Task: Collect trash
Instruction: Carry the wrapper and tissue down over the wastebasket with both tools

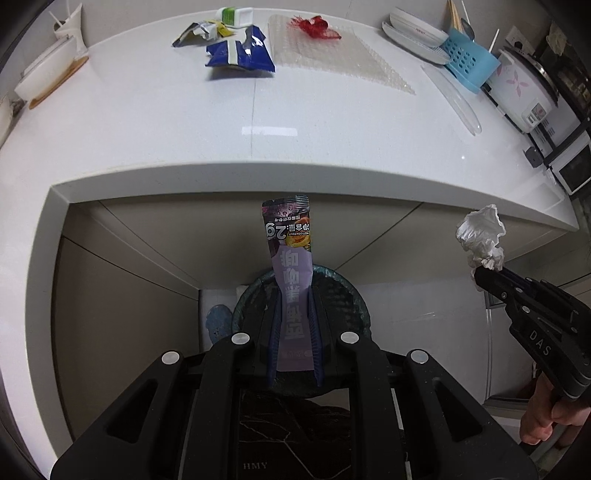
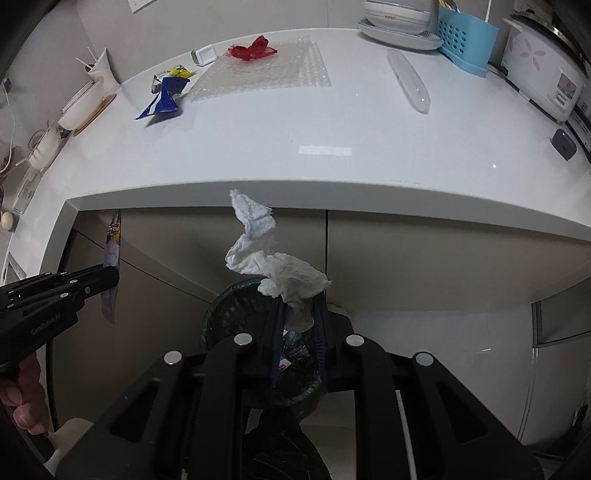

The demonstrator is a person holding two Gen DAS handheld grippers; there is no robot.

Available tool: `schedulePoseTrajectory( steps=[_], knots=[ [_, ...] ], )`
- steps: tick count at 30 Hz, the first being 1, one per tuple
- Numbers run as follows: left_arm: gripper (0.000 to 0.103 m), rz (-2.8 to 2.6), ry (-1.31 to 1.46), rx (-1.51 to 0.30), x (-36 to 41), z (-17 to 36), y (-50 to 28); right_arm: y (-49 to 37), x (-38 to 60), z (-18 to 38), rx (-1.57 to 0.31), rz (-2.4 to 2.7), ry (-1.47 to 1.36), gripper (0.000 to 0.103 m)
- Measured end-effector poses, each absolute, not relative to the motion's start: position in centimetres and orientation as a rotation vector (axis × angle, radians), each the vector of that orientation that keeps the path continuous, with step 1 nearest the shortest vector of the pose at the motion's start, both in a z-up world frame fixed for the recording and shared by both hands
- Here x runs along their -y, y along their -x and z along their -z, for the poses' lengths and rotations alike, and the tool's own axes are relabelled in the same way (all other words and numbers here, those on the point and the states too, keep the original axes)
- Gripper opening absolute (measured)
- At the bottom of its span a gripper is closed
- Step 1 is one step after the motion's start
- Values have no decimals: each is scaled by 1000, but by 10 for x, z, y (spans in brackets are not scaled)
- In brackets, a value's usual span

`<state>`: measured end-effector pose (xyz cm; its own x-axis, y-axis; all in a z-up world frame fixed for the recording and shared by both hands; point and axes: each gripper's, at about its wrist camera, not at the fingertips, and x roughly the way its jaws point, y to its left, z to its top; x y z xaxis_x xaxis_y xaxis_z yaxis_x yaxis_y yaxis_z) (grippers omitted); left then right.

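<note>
My left gripper (image 1: 293, 295) is shut on a purple snack wrapper (image 1: 290, 266) and holds it upright above a dark bin with a liner (image 1: 347, 295) on the floor below the counter. My right gripper (image 2: 301, 306) is shut on a crumpled white tissue (image 2: 269, 258), also above the bin (image 2: 229, 310). In the left wrist view the right gripper (image 1: 484, 273) and its tissue (image 1: 482, 236) show at the right. On the white counter (image 1: 147, 122) lie a blue wrapper (image 1: 240, 55), a silver and yellow wrapper (image 1: 201, 31), a red scrap (image 1: 316, 26) and a bubble wrap sheet (image 1: 332, 55).
At the counter's right stand plates (image 1: 417, 33), a blue utensil basket (image 1: 467, 61), a rice cooker (image 1: 521, 92) and a clear plastic lid (image 1: 452, 98). White dishes and a wooden board (image 1: 55, 70) sit at the left. Grey cabinet doors (image 1: 129, 314) are behind the bin.
</note>
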<state>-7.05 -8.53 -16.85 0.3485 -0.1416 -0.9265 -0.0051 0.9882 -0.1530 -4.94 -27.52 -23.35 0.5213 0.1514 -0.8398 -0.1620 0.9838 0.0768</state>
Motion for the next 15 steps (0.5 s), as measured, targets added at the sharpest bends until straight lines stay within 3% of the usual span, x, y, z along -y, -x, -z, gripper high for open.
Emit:
schedulePoseTrajectory(
  steps=[15],
  knots=[
    [14,85,166,-1274,85,228,63,43,285,286,-1075,-164,12,15]
  ],
)
